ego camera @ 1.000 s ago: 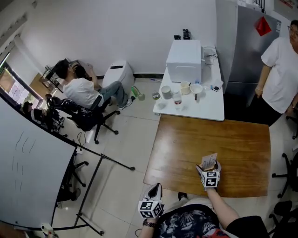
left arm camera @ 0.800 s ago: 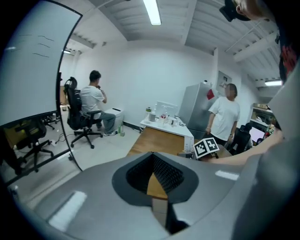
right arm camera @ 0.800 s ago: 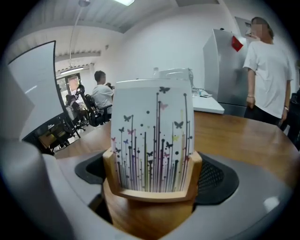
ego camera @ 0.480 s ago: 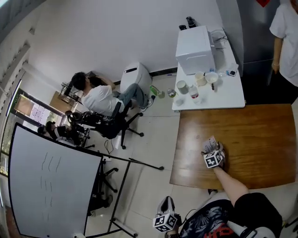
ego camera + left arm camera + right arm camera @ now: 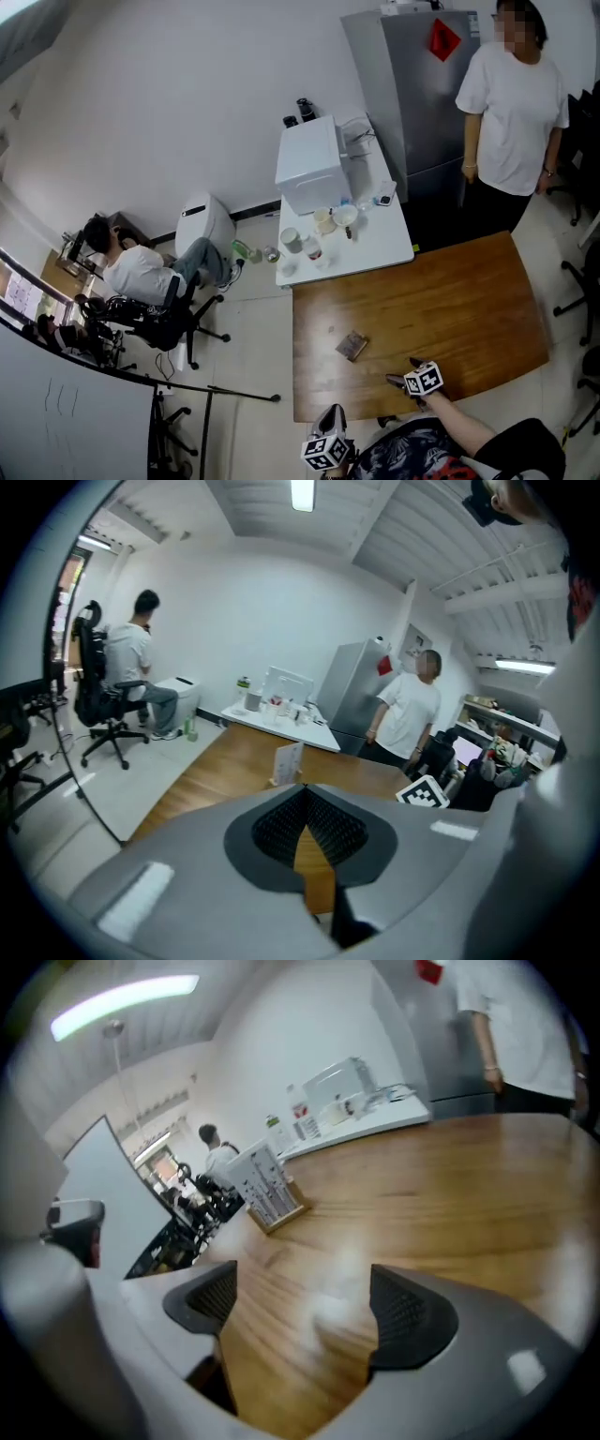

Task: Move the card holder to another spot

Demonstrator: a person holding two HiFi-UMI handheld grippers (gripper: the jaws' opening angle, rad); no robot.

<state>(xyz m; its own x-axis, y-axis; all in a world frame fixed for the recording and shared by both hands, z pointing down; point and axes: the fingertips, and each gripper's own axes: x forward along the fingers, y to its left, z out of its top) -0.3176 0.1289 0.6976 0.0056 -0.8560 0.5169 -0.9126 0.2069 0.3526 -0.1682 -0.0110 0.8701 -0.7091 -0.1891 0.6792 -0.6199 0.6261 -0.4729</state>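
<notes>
The card holder (image 5: 352,345), a small wooden stand with a printed white card, rests on the brown wooden table (image 5: 450,300) toward its near left part. It also shows in the right gripper view as the card holder (image 5: 265,1190), and in the left gripper view as the card holder (image 5: 288,763). My right gripper (image 5: 395,382) hovers at the table's near edge, to the right of the holder and apart from it. The right gripper (image 5: 305,1299) is open, its jaws closing with nothing between them. My left gripper (image 5: 332,414) hangs off the table's near edge; the left gripper (image 5: 302,794) is shut and empty.
A white table (image 5: 380,251) abuts the far side, carrying a white box appliance (image 5: 307,164) and several cups. A person in a white shirt (image 5: 511,103) stands by the grey fridge (image 5: 408,84). Another person (image 5: 141,270) sits at left on an office chair. Whiteboard (image 5: 56,412) at lower left.
The card holder was between the right gripper's jaws; it now stands free on the table. The right gripper has drawn back to the near edge. The head view has swung.
</notes>
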